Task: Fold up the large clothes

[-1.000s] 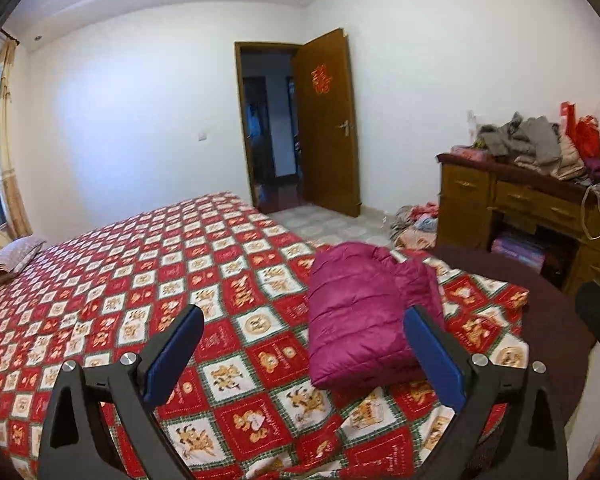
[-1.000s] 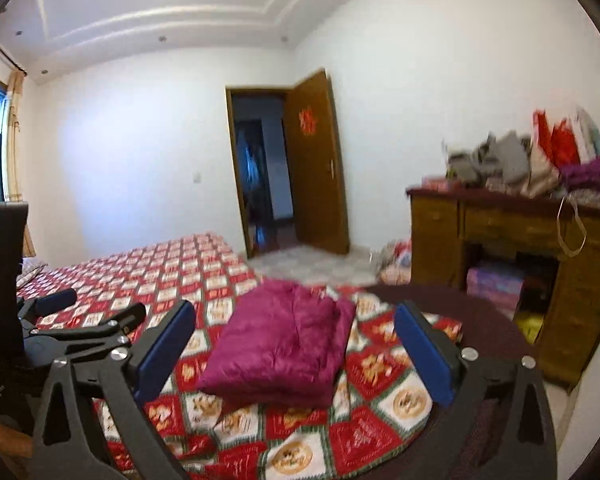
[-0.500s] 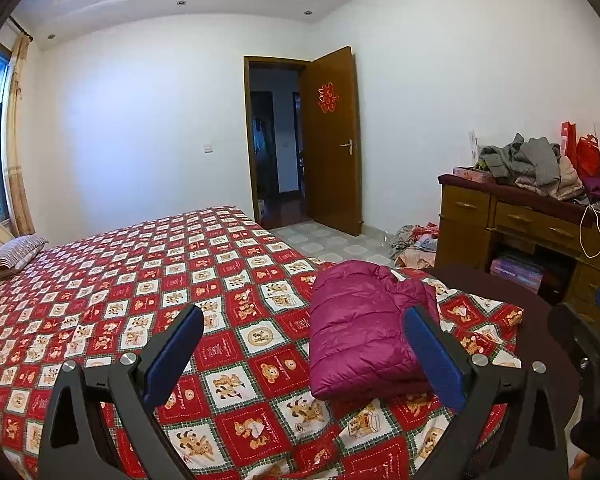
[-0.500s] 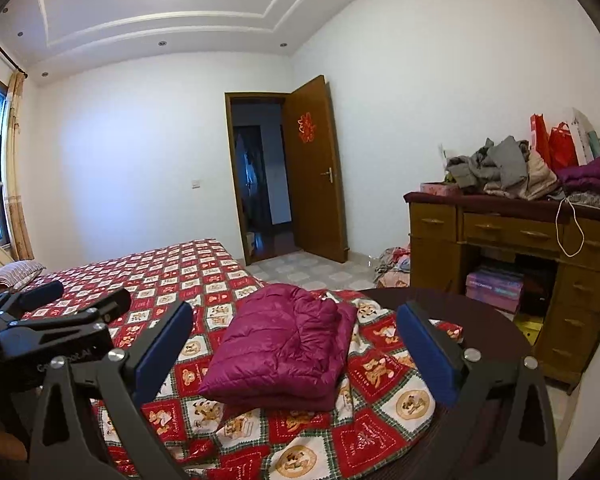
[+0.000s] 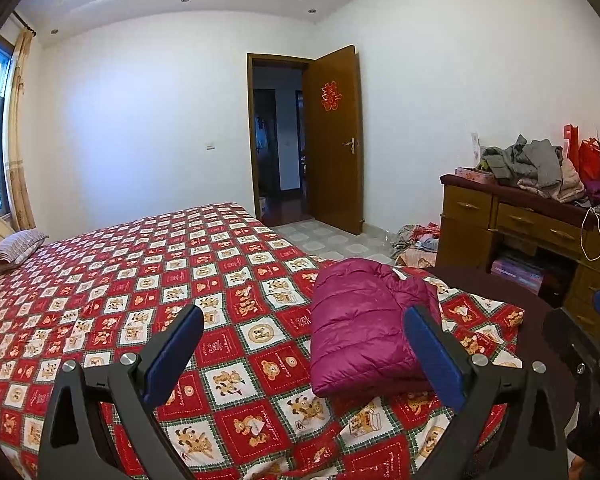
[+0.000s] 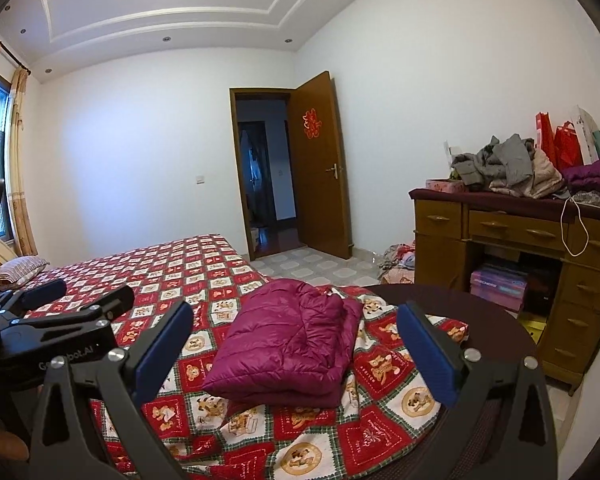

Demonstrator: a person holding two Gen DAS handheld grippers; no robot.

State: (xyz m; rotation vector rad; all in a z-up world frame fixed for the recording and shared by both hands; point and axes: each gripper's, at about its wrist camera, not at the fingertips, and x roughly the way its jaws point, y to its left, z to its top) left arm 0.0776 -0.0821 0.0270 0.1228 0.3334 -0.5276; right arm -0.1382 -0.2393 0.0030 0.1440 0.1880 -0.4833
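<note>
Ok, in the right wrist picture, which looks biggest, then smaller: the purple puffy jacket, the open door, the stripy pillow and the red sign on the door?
Largest to smallest as they look:
1. open wooden door
2. folded purple puffer jacket, which looks big partly because it lies near the camera
3. striped pillow
4. red paper decoration

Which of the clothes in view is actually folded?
The magenta puffer jacket on the bed: a flat, squared bundle. The grey and beige clothes on the dresser are a crumpled heap.

Both wrist views toward jacket (image 5: 364,320)
</note>
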